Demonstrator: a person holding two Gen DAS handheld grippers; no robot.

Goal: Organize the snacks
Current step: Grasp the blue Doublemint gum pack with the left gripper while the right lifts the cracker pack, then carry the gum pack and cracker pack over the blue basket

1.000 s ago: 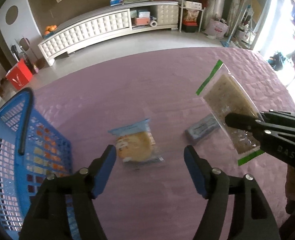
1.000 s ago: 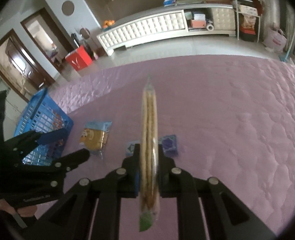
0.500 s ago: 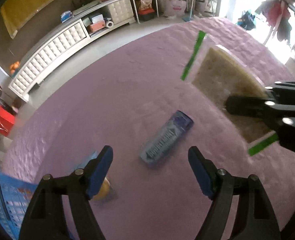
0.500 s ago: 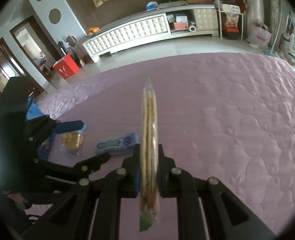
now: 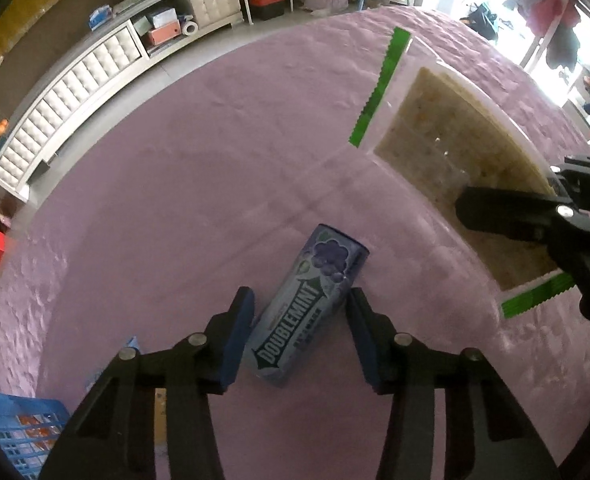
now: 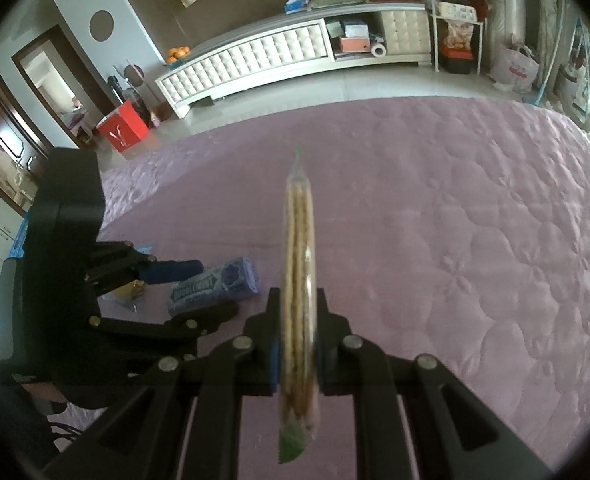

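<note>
Bright window glare at right, strong fisheye edges, dark corners.

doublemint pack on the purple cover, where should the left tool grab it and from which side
Grip the Doublemint pack across its two long sides near the middle, coming from above. It lies flat on the purple cover, long and narrow, so only the narrow width fits between the pads. The left tool already straddles it that way, jaws closing, gaps showing on both sides.

Pink quilted bedspread (image 6: pixel 455 240), white tufted cabinet (image 6: pixel 255 60) along wall, red box (image 6: pixel 122 127) on floor, oranges (image 6: pixel 178 53) on cabinet top.
</note>
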